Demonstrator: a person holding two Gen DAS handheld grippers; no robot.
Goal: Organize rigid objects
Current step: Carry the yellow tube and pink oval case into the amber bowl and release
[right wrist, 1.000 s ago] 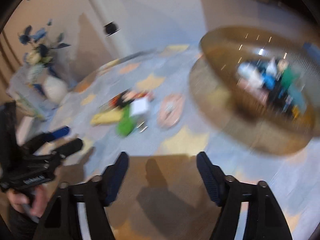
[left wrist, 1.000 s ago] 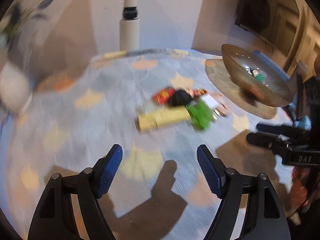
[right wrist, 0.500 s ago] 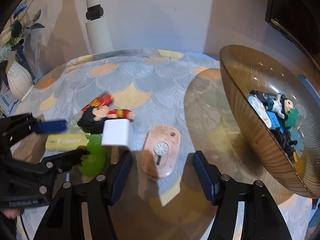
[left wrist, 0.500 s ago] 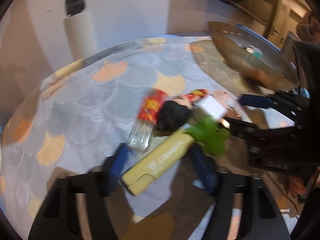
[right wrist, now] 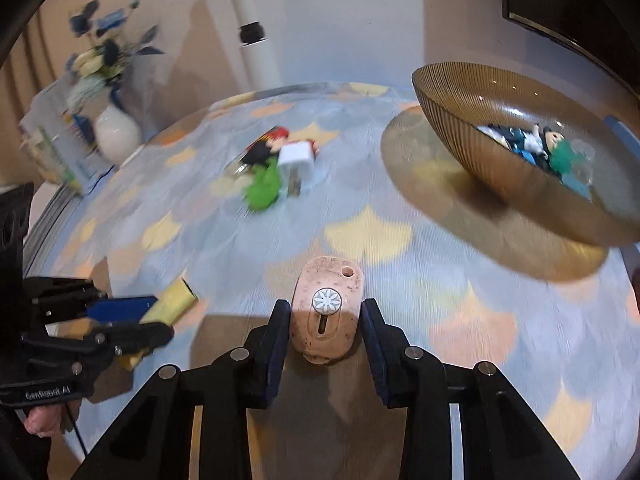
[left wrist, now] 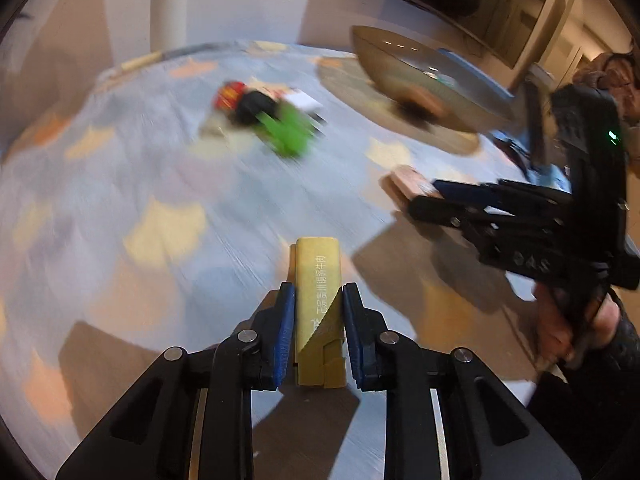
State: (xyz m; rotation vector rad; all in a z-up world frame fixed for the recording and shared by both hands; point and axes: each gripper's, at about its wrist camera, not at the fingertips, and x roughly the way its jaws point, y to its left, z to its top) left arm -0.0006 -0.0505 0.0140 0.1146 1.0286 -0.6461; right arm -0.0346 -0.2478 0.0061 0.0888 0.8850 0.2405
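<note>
My left gripper (left wrist: 318,288) is shut on a yellow bar with printed characters (left wrist: 316,264), its pads against the bar's long sides. My right gripper (right wrist: 326,304) has a pink oval piece with a white flower knob (right wrist: 328,280) between its pads. Its jaws are closing and touch both sides of the piece. From the left wrist, the right gripper (left wrist: 420,196) shows at the right with the pink piece (left wrist: 404,180) at its tips. A green toy (right wrist: 262,192), a white plug block (right wrist: 296,164) and a dark-haired doll (right wrist: 260,152) lie piled mid-table. The ribbed amber bowl (right wrist: 480,152) holds several small toys.
A cloth with a scale pattern (right wrist: 368,236) covers the round table. The bowl stands on a round mat (right wrist: 408,160) at the right. A white vase with blue flowers (right wrist: 116,132) is beyond the left edge, a white pole (right wrist: 260,60) behind. A person's hand (left wrist: 568,328) grips the right handle.
Both grippers closed from wide open. The left took hold of the yellow bar and the right the pink piece, and both objects came away from the pile toward the near side.
</note>
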